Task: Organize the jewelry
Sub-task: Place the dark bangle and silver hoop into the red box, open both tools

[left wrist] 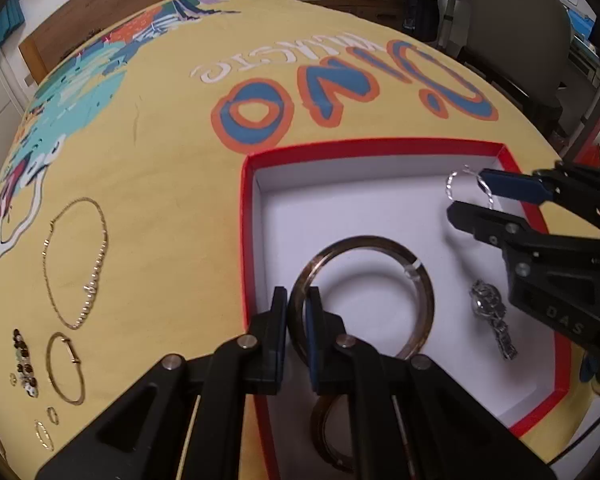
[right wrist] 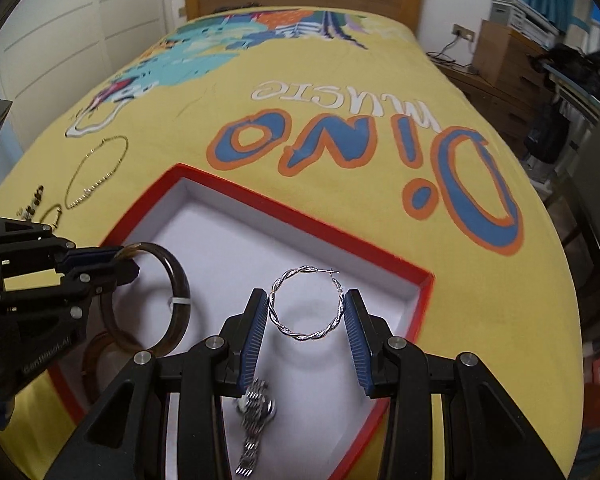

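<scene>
Bed w/ yellow dino cover (left wrist: 148, 168), red box (left wrist: 372, 145) on it, both grippers over box.
Left gripper (left wrist: 296, 320) jaws narrow, pinching brown bangle (left wrist: 424, 300); right gripper (right wrist: 306, 320) jaws half-wide, holding silver hoop earring (right wrist: 306, 304). Watch (right wrist: 256, 408) at 6 o'clock below hoop, blurred; second bangle part hidden.

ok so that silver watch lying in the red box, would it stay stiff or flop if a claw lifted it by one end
Likely floppy: the silver watch has a band of small metal links that lies kinked on the floor of the red box. Probably heavy for its size, being all metal. The shiny links might slip between pads, so gripping its case seems safer.
</scene>
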`<state>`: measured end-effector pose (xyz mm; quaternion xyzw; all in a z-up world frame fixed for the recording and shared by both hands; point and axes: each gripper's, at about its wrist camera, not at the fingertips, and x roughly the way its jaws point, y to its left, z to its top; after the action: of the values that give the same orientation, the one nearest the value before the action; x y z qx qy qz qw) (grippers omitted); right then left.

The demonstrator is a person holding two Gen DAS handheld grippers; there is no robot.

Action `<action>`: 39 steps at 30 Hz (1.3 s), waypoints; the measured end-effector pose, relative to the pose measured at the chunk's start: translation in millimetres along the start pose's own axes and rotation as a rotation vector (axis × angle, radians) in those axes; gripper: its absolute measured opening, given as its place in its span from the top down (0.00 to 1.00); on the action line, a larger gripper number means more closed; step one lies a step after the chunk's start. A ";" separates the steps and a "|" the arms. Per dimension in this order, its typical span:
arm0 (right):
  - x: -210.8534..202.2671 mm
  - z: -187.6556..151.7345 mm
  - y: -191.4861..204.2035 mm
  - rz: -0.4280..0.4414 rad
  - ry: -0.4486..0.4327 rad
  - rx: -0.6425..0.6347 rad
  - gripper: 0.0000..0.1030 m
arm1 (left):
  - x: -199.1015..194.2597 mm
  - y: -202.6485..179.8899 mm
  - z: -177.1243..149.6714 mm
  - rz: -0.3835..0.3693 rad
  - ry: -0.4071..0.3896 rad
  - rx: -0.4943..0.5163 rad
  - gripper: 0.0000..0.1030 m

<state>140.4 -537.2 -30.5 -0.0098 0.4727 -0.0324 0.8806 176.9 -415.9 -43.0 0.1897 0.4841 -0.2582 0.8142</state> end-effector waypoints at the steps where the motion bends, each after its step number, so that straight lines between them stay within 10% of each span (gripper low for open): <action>1: 5.5 2.0 1.5 -0.002 0.012 -0.026 0.62 | 3.1 0.8 -0.2 -0.005 0.004 -0.003 0.92; 24: 15.6 -2.8 4.9 -0.025 0.080 -0.111 0.53 | 7.3 -2.1 -1.7 0.022 0.001 -0.001 0.89; 39: -84.4 -26.1 -1.3 -0.083 -0.040 0.045 0.50 | -90.6 24.9 -47.5 -0.050 -0.099 -0.032 0.81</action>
<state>72.1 -532.5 25.3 -0.0102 0.4534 -0.0792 0.8877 123.1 -348.0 17.0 0.1515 0.4521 -0.2799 0.8333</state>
